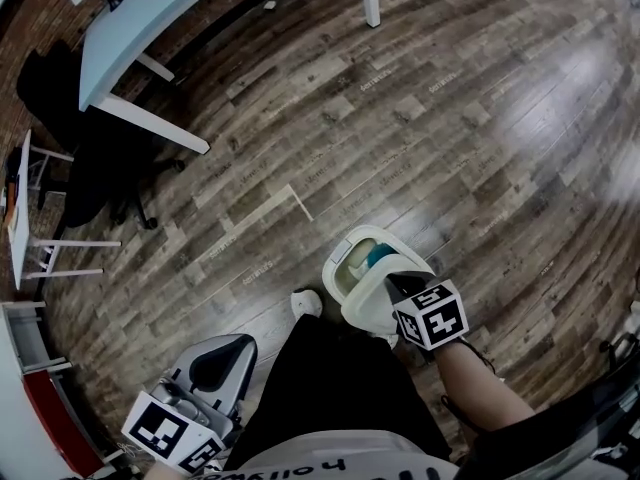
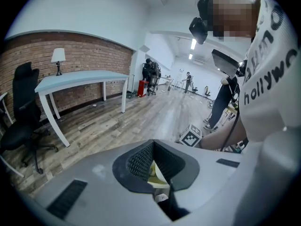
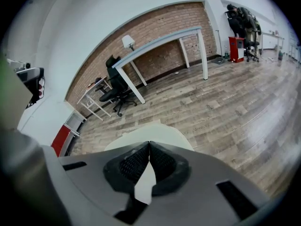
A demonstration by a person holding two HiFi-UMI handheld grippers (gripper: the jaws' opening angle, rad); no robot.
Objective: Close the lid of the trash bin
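Note:
The white trash bin [image 1: 338,268] stands on the wood floor by my feet, with something teal [image 1: 378,258] showing inside. Its lid [image 1: 372,303] is tilted up over the near side, and the opening still shows. My right gripper [image 1: 398,288] is against that lid, its marker cube [image 1: 432,314] just behind. In the right gripper view the right gripper [image 3: 149,144] has its jaws shut tip to tip, with the white lid [image 3: 157,131] directly beyond them. My left gripper [image 1: 222,358] hangs low at the left, away from the bin. The left gripper view also shows the left gripper [image 2: 153,144] shut.
A pale blue table [image 1: 150,28] on white legs stands at the back left. A black office chair [image 1: 80,158] and a small white stand [image 1: 25,218] are beside it. My white shoe [image 1: 305,301] sits just left of the bin. Bare wood floor [image 1: 480,118] stretches right.

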